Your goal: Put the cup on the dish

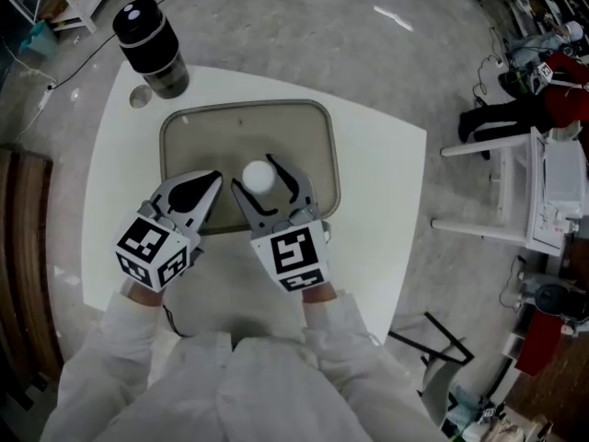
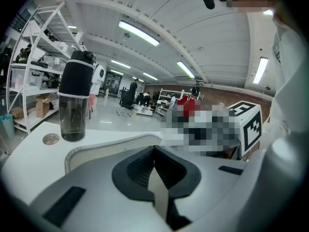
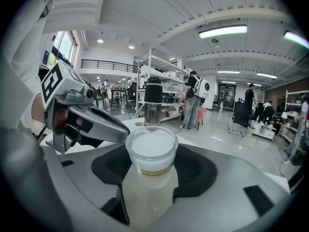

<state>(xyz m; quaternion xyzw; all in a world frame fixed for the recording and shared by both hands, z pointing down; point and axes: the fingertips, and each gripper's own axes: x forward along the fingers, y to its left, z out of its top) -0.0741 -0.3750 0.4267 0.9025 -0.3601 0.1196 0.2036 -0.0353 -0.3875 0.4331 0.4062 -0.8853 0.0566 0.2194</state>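
Observation:
A small white translucent cup [image 1: 259,177] sits between the jaws of my right gripper [image 1: 260,179], which is shut on it over the near half of the beige dish [image 1: 198,129]. In the right gripper view the cup [image 3: 150,164] fills the gap between the jaws, its white top facing the camera. Whether the cup's base touches the dish I cannot tell. My left gripper [image 1: 212,184] is just left of it at the dish's near edge, shut with nothing in it. The left gripper view shows its jaws pressed together above the dish rim [image 2: 108,146].
A black-capped bottle [image 1: 152,50] stands at the table's far left corner, beyond the dish, with a small round disc [image 1: 139,97] beside it. The white table [image 1: 377,201] ends not far right of the dish. White furniture [image 1: 515,191] stands on the floor to the right.

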